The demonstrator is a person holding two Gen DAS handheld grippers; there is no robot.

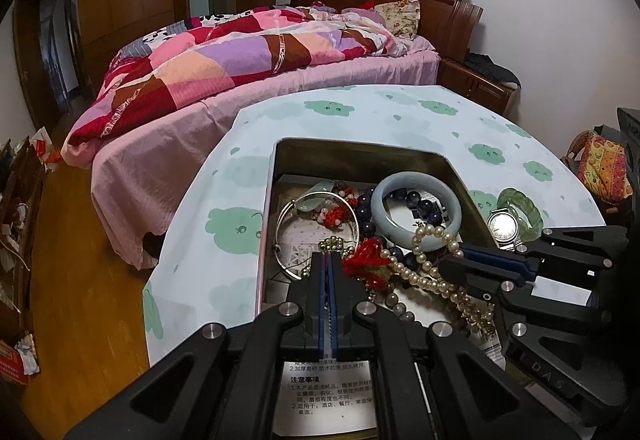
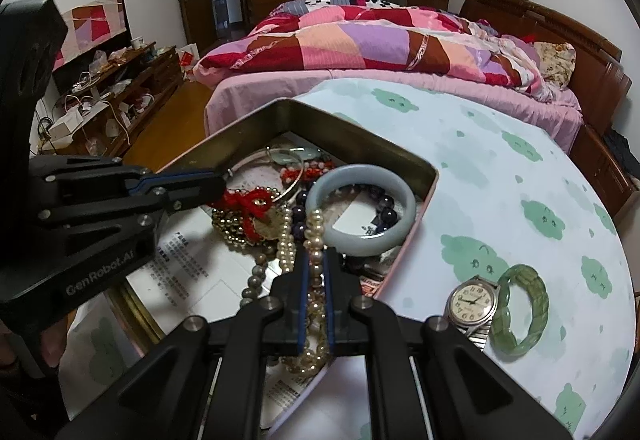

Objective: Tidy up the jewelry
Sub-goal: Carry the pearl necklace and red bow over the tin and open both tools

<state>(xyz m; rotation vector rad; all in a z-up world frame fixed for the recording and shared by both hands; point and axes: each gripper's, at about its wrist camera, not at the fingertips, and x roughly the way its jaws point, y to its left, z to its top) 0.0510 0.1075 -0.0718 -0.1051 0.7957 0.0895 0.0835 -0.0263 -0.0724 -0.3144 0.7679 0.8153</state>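
The tin box (image 2: 224, 135) has dull brassy metal walls. In it lie a glossy pale stone bangle (image 2: 362, 209), lustrous pearls (image 2: 314, 236) and a thin shiny metal bangle (image 1: 318, 230) on printed paper (image 2: 180, 260). A matt cotton tablecloth (image 2: 500, 175) covers the table.

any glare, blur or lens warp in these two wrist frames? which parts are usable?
Left wrist view: strong fisheye bend and black corner vignette; the tin box rim bows, dim warm light, the pale jade bangle is sharp with a soft sheen. Right wrist view: same warp; the pearl necklace between the right hand-held gripper fingers is slightly soft close up, the wristwatch dial is readable, no harsh glare.
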